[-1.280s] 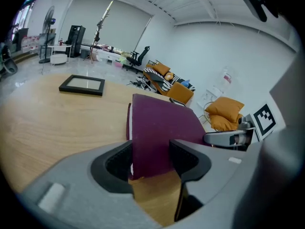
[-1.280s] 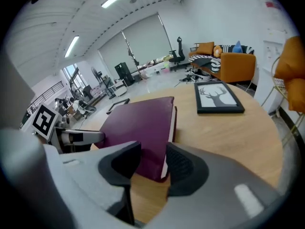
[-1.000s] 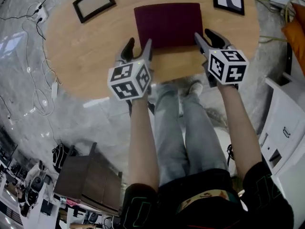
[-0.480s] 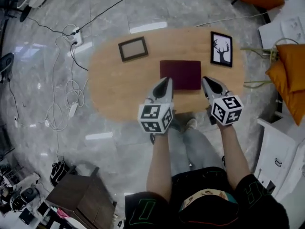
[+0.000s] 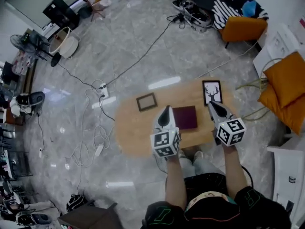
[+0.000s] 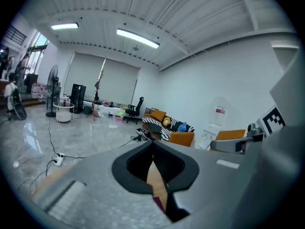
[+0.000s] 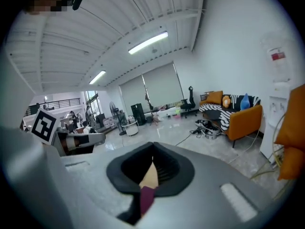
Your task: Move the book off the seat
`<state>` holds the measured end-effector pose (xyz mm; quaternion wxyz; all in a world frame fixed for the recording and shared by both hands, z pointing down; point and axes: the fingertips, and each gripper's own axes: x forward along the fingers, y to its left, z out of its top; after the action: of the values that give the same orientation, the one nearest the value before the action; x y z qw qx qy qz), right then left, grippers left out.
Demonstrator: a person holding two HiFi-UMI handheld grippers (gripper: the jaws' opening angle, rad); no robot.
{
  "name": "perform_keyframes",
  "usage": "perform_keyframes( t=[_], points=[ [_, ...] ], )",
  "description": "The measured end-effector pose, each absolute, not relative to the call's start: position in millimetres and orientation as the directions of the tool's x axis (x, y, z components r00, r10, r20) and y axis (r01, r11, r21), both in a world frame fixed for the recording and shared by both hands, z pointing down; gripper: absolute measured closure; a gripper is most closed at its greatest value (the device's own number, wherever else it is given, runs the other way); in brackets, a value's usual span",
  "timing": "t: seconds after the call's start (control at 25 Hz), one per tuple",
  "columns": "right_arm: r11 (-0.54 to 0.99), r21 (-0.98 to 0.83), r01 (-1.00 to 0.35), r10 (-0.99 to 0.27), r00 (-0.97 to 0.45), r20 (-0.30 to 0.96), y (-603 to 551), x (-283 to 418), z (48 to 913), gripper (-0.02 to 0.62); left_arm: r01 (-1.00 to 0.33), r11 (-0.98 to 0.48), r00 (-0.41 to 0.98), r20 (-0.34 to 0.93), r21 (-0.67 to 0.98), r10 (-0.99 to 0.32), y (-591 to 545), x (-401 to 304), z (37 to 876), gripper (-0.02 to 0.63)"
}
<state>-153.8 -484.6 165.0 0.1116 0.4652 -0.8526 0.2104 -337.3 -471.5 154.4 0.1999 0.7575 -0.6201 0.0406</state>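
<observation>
**Book flat on the worktop, both tools closed and clear of it**

The maroon book point(image 5: 187, 118) lay flat on the oval wooden worktop point(image 5: 133, 128). Its longer edges ran side to side, along the worktop's length, and one long edge faced the person. In the head view it sat between the two tools. The tip of the left tool point(image 5: 166, 110) overlapped the book's left edge in the picture, and the right tool point(image 5: 211, 104) hung just off its right side. Both tools were held above the book, touching nothing. Each tool's jaws were pressed together with nothing between them. A small dark frame point(image 5: 147, 101) lay beyond the book to the left, and a deer picture point(image 5: 212, 92) beyond it to the right.
</observation>
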Motion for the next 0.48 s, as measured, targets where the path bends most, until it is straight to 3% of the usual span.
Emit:
perform_keyframes(
  t=[0.48],
  points=[
    [0.553,-0.070,-0.830,-0.807,-0.555,0.204,-514.9,-119.7,41.4,0.592,-0.962,-0.233,0.255,0.156,0.142,-0.954,-501.6,-287.9,27.7,0.595]
  ],
)
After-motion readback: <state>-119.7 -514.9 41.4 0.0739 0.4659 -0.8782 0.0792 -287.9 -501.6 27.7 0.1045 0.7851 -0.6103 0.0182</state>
